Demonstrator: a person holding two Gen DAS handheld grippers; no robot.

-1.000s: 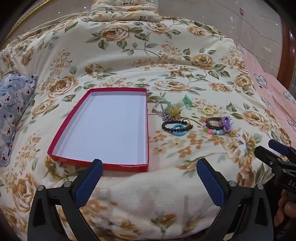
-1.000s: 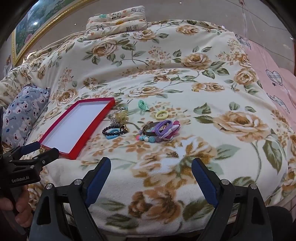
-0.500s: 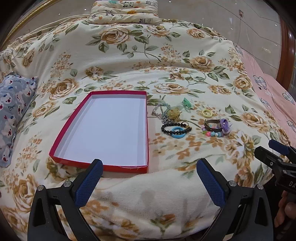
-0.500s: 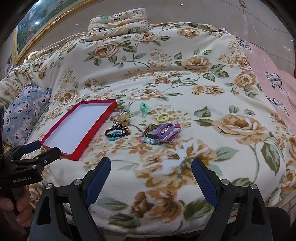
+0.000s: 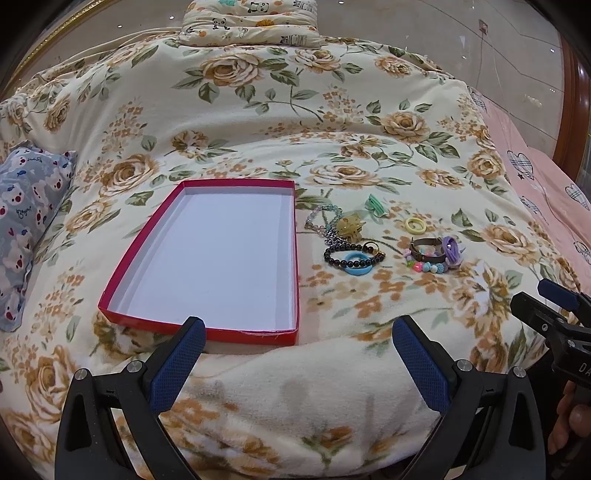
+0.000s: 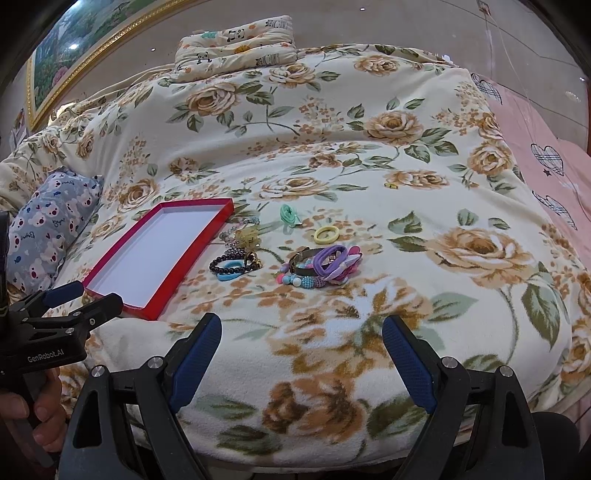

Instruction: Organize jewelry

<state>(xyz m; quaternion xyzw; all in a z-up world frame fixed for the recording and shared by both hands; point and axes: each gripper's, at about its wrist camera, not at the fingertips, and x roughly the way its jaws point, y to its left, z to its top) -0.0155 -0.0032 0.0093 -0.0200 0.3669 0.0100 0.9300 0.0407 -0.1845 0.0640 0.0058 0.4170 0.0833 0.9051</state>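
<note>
A shallow red box (image 5: pixel 236 336) (image 6: pixel 207 236) with a white inside lies empty on the floral blanket. To its right lies a scatter of jewelry: a black bead bracelet (image 5: pixel 352 256) (image 6: pixel 236 264) over a blue ring (image 5: pixel 357 268), a yellow claw clip (image 5: pixel 351 226), a green hair tie (image 5: pixel 376 204) (image 6: pixel 289 216), a yellow ring (image 5: pixel 414 224) (image 6: pixel 326 234), a brown band with purple ties and coloured beads (image 5: pixel 434 254) (image 6: pixel 321 264). My left gripper (image 5: pixel 297 334) stands open at the box's near edge. My right gripper (image 6: pixel 302 334) stands open, short of the beads.
The floral blanket (image 5: pixel 258 110) covers a bed. A grey bear-print pillow (image 5: pixel 22 214) lies to the left of the box, a panda-print pillow (image 5: pixel 251 22) at the far end, and a pink sheet (image 5: pixel 554 192) on the right. A person's hand (image 6: pixel 40 410) holds the left gripper.
The view has tilted slightly, so the box and jewelry sit a little lower in both pictures. Nothing on the blanket has moved, and both grippers stay open.
</note>
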